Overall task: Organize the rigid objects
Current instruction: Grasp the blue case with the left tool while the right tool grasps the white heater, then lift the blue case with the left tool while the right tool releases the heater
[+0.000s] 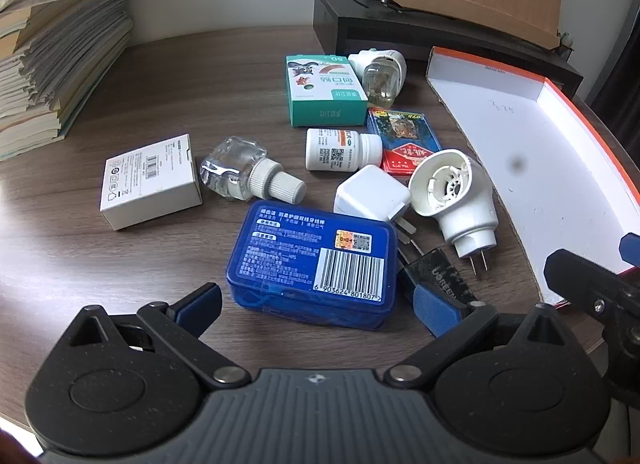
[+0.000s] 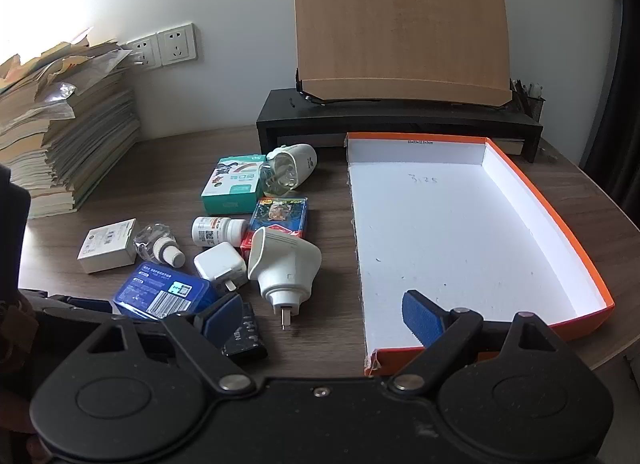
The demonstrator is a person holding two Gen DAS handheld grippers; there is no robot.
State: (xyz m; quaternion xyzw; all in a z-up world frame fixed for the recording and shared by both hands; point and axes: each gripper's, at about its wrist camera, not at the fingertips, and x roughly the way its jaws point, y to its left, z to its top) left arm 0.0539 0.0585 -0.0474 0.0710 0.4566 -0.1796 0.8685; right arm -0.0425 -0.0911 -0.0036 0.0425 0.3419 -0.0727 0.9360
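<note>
Left wrist view: the left gripper (image 1: 316, 306) is hovering low at the bottom of the frame, fingers spread wide and holding nothing. The blue plastic case (image 1: 314, 260) is lying flat between them at lower centre, barcode label up. Only here is print legible: the black adapter (image 1: 440, 274) reads "UGREEN". At right, the box lid (image 1: 536, 168) is showing partly, cut by the frame edge.

Right wrist view: the right gripper (image 2: 322, 314) is sitting at bottom centre, fingers apart, empty, one blue pad (image 2: 422, 318) hanging over the lid's white floor. This view alone is giving the whole orange-rimmed box lid (image 2: 556, 208), nothing in it, filling the right half. The clutter, including the white plug-in diffuser (image 2: 286, 268) and pill bottle (image 2: 218, 231), is lying left of centre on the wooden desk (image 2: 160, 180).
</note>
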